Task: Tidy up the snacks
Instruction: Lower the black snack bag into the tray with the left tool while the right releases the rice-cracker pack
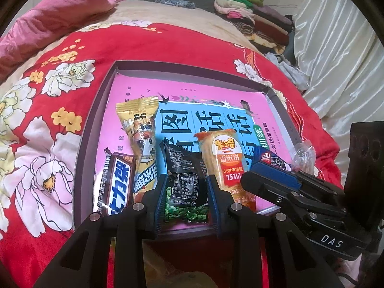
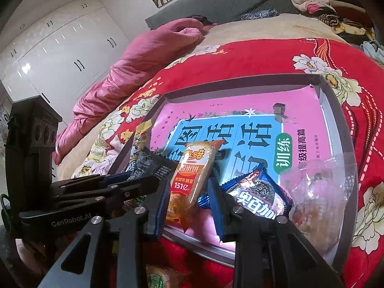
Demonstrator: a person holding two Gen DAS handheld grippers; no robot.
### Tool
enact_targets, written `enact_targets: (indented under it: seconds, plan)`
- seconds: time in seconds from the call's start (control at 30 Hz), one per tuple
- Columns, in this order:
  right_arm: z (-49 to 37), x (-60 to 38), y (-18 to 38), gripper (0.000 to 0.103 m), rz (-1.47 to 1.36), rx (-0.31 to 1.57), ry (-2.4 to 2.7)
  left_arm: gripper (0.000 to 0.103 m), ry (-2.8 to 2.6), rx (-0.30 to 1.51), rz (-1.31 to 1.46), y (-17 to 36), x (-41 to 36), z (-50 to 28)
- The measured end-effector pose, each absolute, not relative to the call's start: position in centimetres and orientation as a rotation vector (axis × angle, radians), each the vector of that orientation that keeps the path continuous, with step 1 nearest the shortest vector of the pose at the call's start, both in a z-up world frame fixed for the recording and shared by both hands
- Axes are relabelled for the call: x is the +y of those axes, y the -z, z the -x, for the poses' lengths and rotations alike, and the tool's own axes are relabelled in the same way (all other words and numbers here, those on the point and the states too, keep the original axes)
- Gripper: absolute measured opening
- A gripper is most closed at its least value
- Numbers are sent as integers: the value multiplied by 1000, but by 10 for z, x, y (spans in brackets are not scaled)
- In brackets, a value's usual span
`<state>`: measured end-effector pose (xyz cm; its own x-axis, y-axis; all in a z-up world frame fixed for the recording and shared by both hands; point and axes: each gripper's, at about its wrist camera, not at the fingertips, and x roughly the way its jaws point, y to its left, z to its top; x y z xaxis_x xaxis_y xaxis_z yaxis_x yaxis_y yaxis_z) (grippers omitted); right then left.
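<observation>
A shallow grey tray [image 1: 96, 129] lies on the bed, lined with a pink and blue book cover [image 1: 192, 88]. Along its near edge sit a brown chocolate bar [image 1: 117, 187], a gold packet [image 1: 141, 129], a black packet [image 1: 184, 180], an orange rice-cracker packet [image 2: 192, 175], a blue cookie packet [image 2: 259, 192] and a clear bag [image 2: 319, 187]. My left gripper [image 1: 187, 206] is shut on the black packet's near end. My right gripper [image 2: 188, 206] straddles the orange packet, which rests in the tray; a gap shows at the right finger. It also appears in the left wrist view [image 1: 268, 180].
The tray rests on a red floral quilt [image 1: 48, 124]. A pink quilt [image 1: 60, 21] lies rolled at the far left. Folded clothes [image 1: 254, 12] are stacked at the back right, beside a white curtain [image 1: 336, 60]. White wardrobes [image 2: 60, 48] stand left. Another snack packet [image 2: 160, 276] lies below the tray's near edge.
</observation>
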<state>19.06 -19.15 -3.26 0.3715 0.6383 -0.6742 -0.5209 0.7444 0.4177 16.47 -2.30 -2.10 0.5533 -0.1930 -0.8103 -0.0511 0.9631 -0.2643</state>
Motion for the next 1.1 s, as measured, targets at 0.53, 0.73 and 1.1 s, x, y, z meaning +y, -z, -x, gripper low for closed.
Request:
enact_targets:
  seconds: [0.53,0.73,1.1]
  plan:
    - [-189,-198,22,33,-146,903,-738,33,86,984,260,17,-27,-164]
    - [-189,-200,20,33,-151,898,-732,34,79,980,251,13,-27,-165]
    - [-188,-200,19,39,-148,891,-731,35,83,966,248,5,-26,-160]
